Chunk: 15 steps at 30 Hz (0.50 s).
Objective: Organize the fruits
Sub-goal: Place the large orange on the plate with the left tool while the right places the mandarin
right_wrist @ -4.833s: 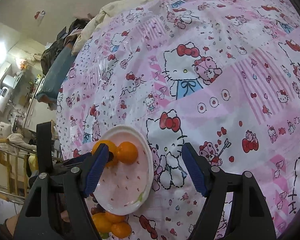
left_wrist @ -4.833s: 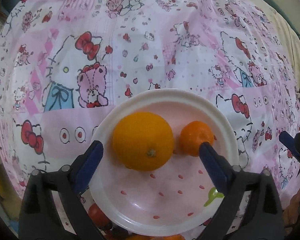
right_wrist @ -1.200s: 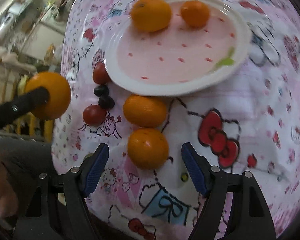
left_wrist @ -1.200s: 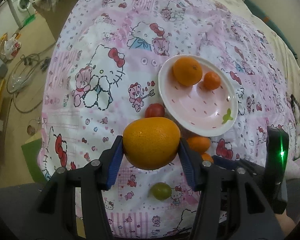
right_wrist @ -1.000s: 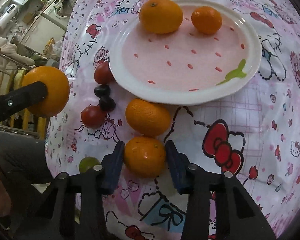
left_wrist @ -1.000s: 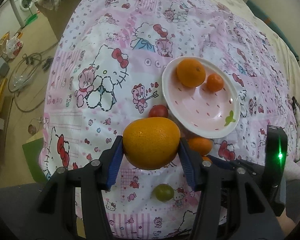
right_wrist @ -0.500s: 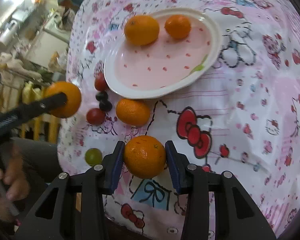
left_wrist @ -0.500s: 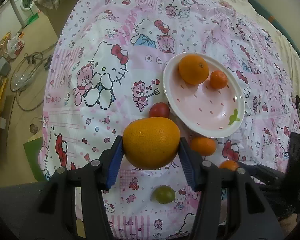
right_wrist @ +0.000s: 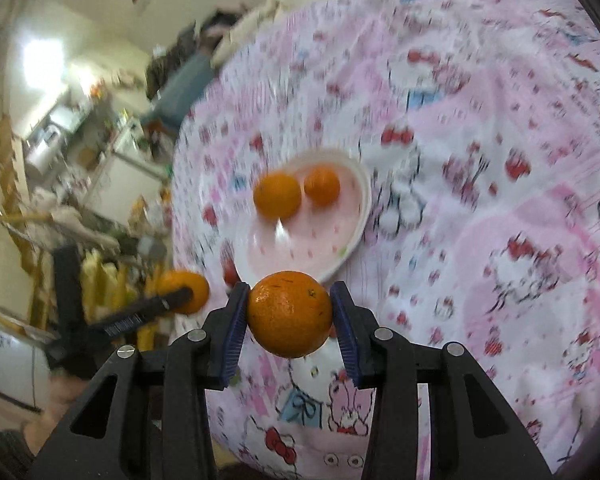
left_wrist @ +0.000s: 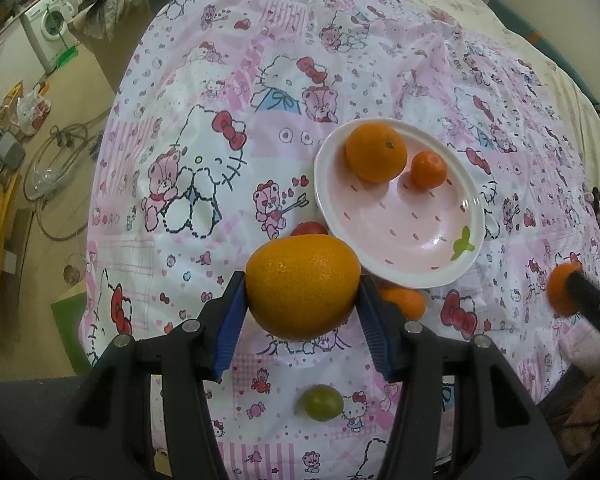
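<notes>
Left wrist view: left gripper (left_wrist: 303, 294) clamped on large orange (left_wrist: 302, 288), held above the cloth (left_wrist: 204, 92) just short of pink plate (left_wrist: 452, 276). Lime (left_wrist: 321, 402), loose orange (left_wrist: 405, 302) and part-hidden tomato (left_wrist: 309, 229) waiting on the cloth, seen only here. Right wrist view, blurred: right gripper (right_wrist: 290, 322) closed around smaller orange (right_wrist: 289, 314), also airborne. Probably mid-carry; next, lowering both onto bare plate floor beside the two fruits already there.
</notes>
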Each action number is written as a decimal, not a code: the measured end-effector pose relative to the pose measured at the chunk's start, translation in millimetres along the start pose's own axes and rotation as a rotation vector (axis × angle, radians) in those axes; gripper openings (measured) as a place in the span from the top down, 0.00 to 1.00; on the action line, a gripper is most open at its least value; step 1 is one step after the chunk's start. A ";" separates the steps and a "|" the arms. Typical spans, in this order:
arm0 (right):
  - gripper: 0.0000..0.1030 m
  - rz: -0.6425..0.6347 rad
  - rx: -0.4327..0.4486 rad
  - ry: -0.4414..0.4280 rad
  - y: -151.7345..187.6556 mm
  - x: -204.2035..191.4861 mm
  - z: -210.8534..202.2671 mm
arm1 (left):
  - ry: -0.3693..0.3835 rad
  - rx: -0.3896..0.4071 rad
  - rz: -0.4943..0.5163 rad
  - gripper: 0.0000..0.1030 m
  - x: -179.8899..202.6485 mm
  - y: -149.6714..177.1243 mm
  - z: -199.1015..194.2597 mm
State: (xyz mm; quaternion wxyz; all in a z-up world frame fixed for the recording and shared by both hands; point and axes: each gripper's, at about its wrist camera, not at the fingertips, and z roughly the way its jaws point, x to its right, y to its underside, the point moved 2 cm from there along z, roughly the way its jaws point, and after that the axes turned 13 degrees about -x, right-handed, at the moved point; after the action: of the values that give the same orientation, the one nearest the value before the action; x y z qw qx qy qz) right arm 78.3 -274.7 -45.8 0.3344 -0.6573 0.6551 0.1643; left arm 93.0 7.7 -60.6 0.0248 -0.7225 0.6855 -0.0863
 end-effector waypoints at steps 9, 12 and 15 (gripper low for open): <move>0.58 0.024 0.068 -0.064 -26.2 4.9 -21.2 | 0.006 0.013 -0.001 0.51 -1.2 -1.6 -3.6; 0.58 0.024 0.056 -0.065 -38.8 5.6 -17.6 | 0.015 0.014 0.006 0.51 1.6 -7.7 -4.5; 0.58 0.020 0.045 -0.063 -49.6 3.0 -13.4 | 0.012 0.018 0.029 0.51 7.4 -19.9 -4.5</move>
State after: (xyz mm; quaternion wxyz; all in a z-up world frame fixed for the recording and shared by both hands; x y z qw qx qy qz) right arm 123.7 -289.8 -26.9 0.3681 -0.6373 0.6544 0.1736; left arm 112.3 1.9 -52.4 0.0285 -0.7118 0.6952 -0.0962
